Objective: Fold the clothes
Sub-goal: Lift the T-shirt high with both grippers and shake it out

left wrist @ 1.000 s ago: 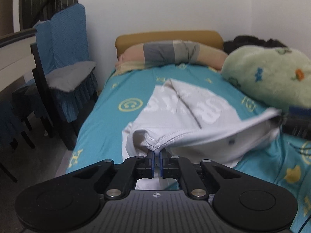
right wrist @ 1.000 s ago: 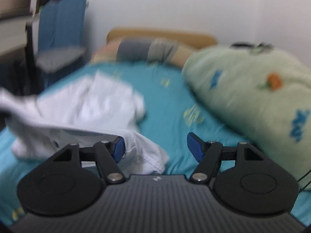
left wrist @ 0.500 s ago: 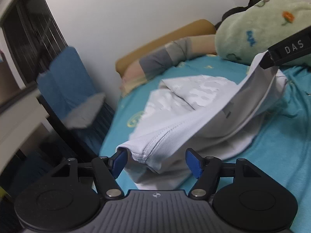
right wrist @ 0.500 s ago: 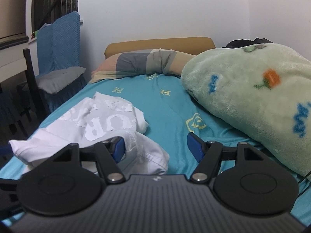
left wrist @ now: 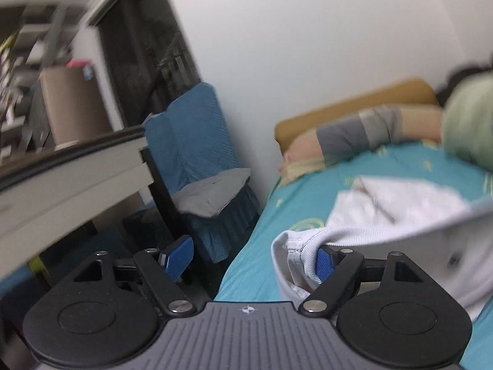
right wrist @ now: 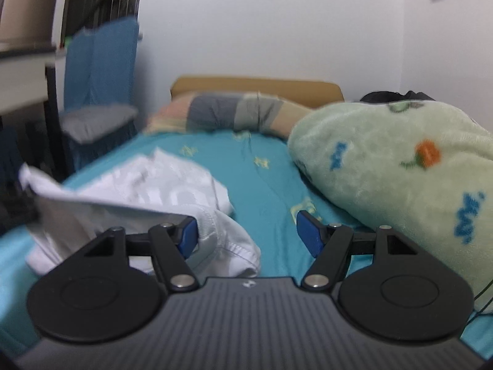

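Basically: bed with teal sheet takes most of the room, head end against the white wall. Bare sheet runs up the middle between the shirt and the green blanket, so that strip is the open room. Blanket is bunched along the right side. Pillow lies across the head, in front of the tan headboard.

Left bed edge is tight: blue-covered chair with a grey cushion stands just beside it, tabletop edge next to that, with a cardboard box on it.

White shirt sits on the left half of the bed, rumpled, with one side lifted off the sheet in a sagging band.

Left hand-held gripper: jaws spread wide, not clamping; ribbed hem of the shirt drapes over the right blue pad, left pad hangs off the bed edge.

Right hand-held gripper: jaws apart too; shirt fabric rests against the left pad, right pad is over bare sheet near the blanket.
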`<action>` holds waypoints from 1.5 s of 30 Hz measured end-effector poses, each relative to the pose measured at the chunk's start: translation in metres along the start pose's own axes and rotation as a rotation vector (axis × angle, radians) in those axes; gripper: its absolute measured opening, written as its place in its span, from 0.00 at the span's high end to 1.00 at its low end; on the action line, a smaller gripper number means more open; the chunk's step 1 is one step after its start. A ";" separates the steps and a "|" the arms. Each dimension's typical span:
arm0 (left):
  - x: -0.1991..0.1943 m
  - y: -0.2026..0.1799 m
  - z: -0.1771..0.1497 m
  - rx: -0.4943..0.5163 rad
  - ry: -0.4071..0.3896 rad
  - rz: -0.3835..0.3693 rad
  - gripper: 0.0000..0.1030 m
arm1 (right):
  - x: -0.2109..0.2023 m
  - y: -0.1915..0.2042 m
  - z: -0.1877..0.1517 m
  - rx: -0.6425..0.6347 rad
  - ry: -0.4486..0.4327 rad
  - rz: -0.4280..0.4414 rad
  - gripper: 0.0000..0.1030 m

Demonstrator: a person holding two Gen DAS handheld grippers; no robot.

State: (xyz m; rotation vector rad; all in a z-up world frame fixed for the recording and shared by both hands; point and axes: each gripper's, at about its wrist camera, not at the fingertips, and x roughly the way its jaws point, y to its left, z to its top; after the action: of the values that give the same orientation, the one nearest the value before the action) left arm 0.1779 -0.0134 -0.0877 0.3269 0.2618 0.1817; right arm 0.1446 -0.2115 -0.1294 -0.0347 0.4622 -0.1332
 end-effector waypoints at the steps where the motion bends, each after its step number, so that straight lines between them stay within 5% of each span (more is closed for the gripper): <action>1: -0.004 0.004 0.005 -0.031 0.003 0.007 0.19 | 0.006 0.000 -0.003 -0.004 0.039 -0.006 0.33; 4: -0.018 0.015 0.015 -0.110 0.011 0.028 0.17 | 0.012 -0.004 -0.011 0.012 0.091 -0.016 0.32; 10: -0.079 0.041 0.048 -0.199 -0.078 0.042 0.16 | -0.040 -0.018 0.019 0.011 -0.072 -0.110 0.27; 23: -0.291 0.178 0.293 -0.356 -0.487 0.078 0.12 | -0.311 -0.061 0.248 0.106 -0.572 -0.074 0.27; 29: -0.403 0.227 0.376 -0.355 -0.614 0.077 0.07 | -0.431 -0.081 0.307 0.133 -0.729 -0.041 0.27; 34: -0.466 0.243 0.415 -0.372 -0.689 0.062 0.04 | -0.482 -0.100 0.334 0.169 -0.783 -0.020 0.24; 39: -0.459 0.229 0.419 -0.396 -0.627 -0.011 0.02 | -0.468 -0.104 0.335 0.147 -0.750 -0.043 0.24; 45: -0.340 0.173 0.375 -0.395 -0.451 -0.080 0.01 | -0.369 -0.104 0.313 0.129 -0.599 -0.045 0.22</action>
State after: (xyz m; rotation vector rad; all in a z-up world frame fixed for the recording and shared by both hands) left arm -0.0622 -0.0358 0.3893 -0.0401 -0.2081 0.0741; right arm -0.0552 -0.2633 0.3202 0.0419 -0.1462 -0.1885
